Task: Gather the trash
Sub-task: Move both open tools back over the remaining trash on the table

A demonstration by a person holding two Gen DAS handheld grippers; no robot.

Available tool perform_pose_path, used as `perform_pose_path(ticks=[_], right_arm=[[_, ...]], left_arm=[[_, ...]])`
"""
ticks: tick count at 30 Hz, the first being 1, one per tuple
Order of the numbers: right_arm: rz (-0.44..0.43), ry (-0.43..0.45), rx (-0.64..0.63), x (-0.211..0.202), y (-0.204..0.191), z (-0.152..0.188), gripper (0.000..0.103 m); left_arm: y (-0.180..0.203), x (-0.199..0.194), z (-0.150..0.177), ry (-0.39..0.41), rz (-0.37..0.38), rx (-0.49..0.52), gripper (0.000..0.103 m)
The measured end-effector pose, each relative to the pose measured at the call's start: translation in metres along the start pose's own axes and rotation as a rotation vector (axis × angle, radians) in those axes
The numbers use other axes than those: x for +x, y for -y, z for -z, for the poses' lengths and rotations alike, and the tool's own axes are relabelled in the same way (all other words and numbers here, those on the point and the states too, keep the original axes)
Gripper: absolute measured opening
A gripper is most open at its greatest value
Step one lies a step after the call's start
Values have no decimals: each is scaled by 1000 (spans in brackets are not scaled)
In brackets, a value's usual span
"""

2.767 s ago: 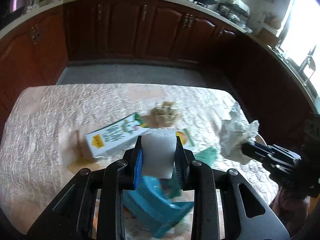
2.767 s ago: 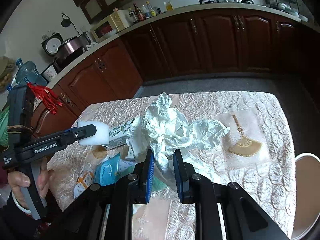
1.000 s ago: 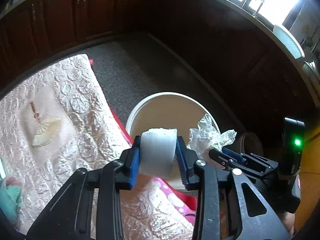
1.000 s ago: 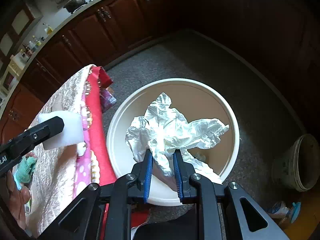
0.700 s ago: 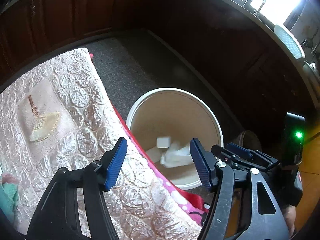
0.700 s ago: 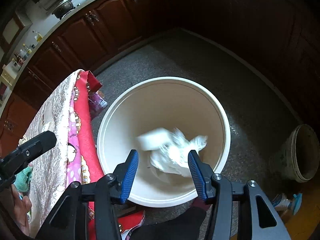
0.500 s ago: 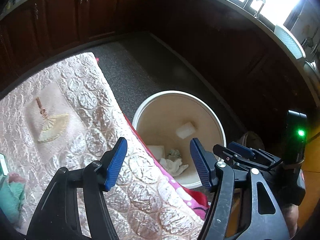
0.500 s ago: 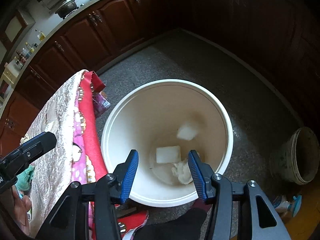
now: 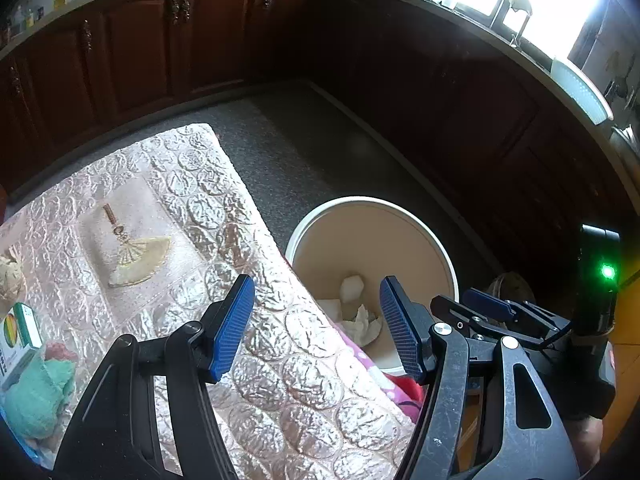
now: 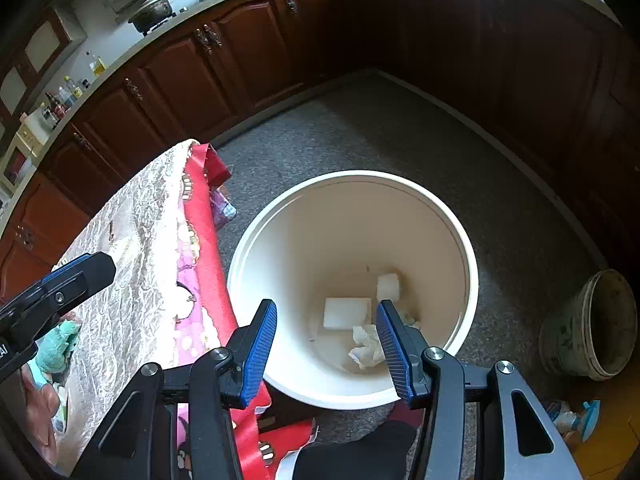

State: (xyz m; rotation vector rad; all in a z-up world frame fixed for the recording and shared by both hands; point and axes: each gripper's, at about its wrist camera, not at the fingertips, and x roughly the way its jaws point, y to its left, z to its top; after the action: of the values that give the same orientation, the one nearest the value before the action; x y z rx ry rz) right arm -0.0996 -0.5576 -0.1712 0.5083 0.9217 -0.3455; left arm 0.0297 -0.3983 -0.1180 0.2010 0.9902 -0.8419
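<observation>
Jaws spread and empty on both the left gripper (image 9: 316, 326) and right gripper (image 10: 326, 354), so swing back from the bucket (image 10: 472, 264) to the worktop (image 9: 192, 216) and take the green rag (image 9: 36, 396) next.

Smooth plastic bucket (image 10: 464, 240), crumpled paper (image 10: 366, 346) inside, shiny embossed cloth on the table (image 9: 280, 360), speckled rough floor (image 10: 360, 128).

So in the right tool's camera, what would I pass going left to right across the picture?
Green cloth → tablecloth → white bucket → old pail
</observation>
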Motion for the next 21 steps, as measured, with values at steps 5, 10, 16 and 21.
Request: perform_pose_path(ticks=[5, 10, 16, 21], right_arm=[[-3, -4, -9, -2, -6, 2, 49], [-14, 2, -20, -7, -13, 2, 49], [-28, 29, -39, -23, -28, 1, 49], [-37, 72, -80, -41, -49, 0, 50]], left_arm=[[-2, -6, 6, 9, -2, -2, 64], [-8, -14, 11, 21, -3, -9, 64], [-13, -32, 11, 48, -28, -18, 64], [-26, -53, 14, 91, -50, -35, 64]])
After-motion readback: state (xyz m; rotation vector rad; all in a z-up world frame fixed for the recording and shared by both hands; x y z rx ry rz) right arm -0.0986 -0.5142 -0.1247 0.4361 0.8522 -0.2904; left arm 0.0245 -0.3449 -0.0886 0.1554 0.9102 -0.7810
